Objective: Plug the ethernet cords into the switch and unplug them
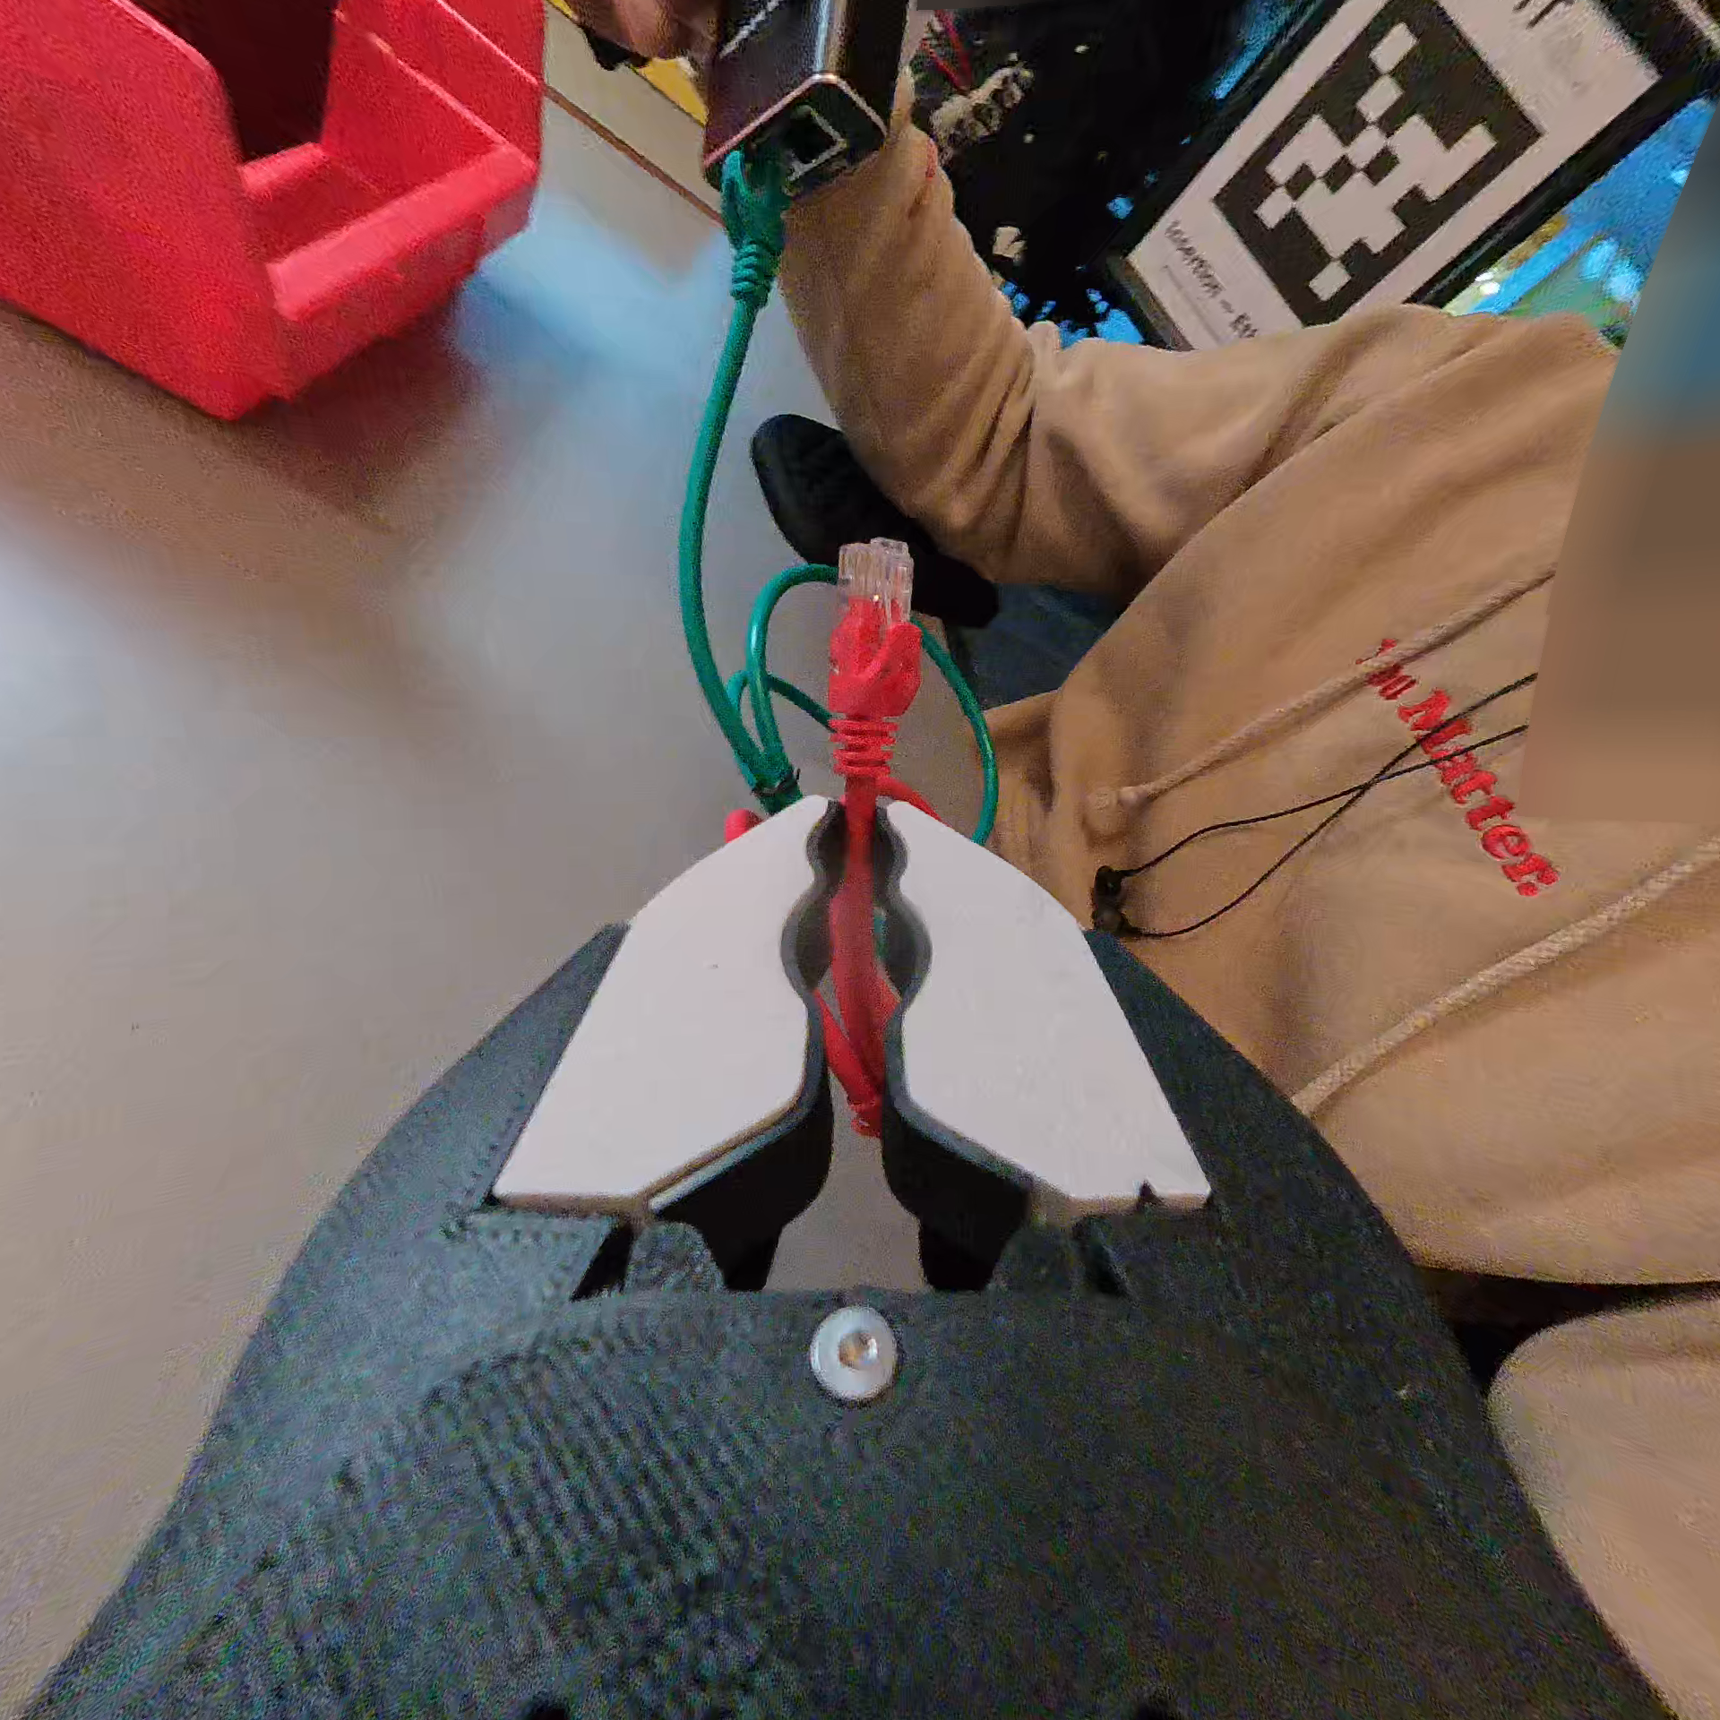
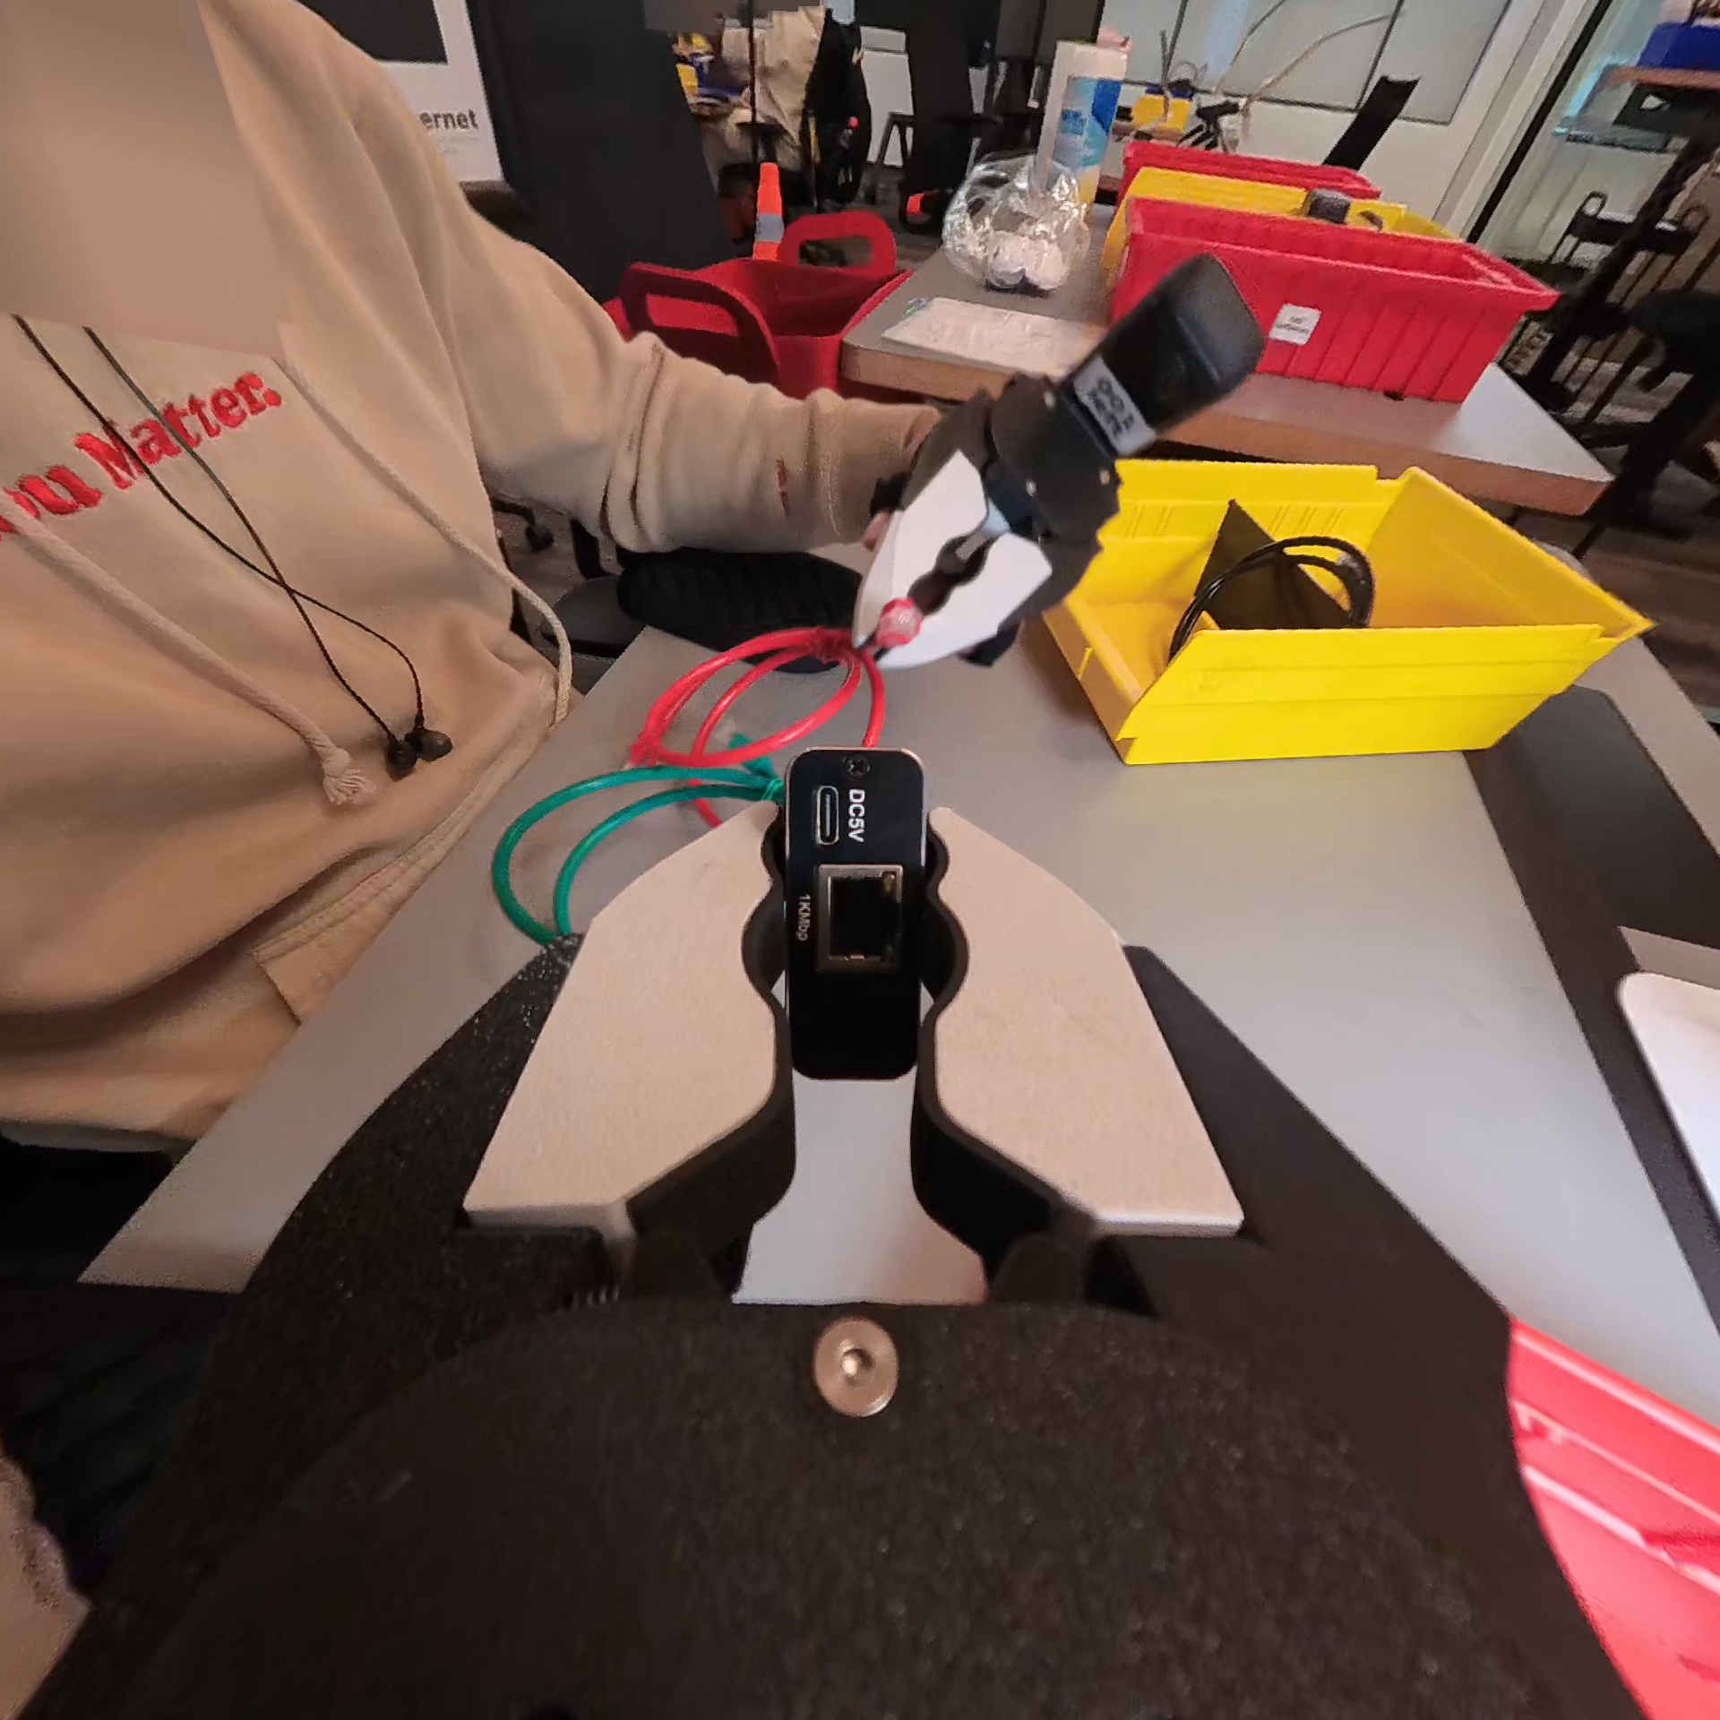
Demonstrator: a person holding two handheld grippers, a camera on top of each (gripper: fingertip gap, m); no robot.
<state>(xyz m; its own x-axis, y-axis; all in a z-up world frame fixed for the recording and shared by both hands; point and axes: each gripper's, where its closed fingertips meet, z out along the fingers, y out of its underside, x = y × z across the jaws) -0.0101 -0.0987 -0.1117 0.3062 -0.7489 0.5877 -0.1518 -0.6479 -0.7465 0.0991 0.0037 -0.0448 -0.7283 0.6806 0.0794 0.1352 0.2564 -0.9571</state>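
My left gripper [image 1: 854, 819] is shut on the red ethernet cord [image 1: 861, 735], just behind its clear plug [image 1: 875, 577], which points forward and is free. The black switch [image 1: 791, 102] hangs at the top of the left wrist view with the green cord [image 1: 717, 419] plugged into one port and an empty port beside it. In the right wrist view my right gripper [image 2: 854, 819] is shut on the switch [image 2: 854, 912], its end port facing the camera. The left gripper [image 2: 898, 628] shows beyond it with the coiled red cord [image 2: 772, 707]. Green cord loops [image 2: 577, 838] lie on the grey table [image 2: 1256, 931].
A person in a beige hoodie [image 2: 279, 558] sits close on the left. A yellow bin [image 2: 1322, 633] holding a black cable stands at the right of the table. Red bins [image 2: 1303, 288] are on a farther table. A red bin [image 1: 233, 186] shows in the left wrist view. Across from one pair of fingers to the other is roughly 20 cm.
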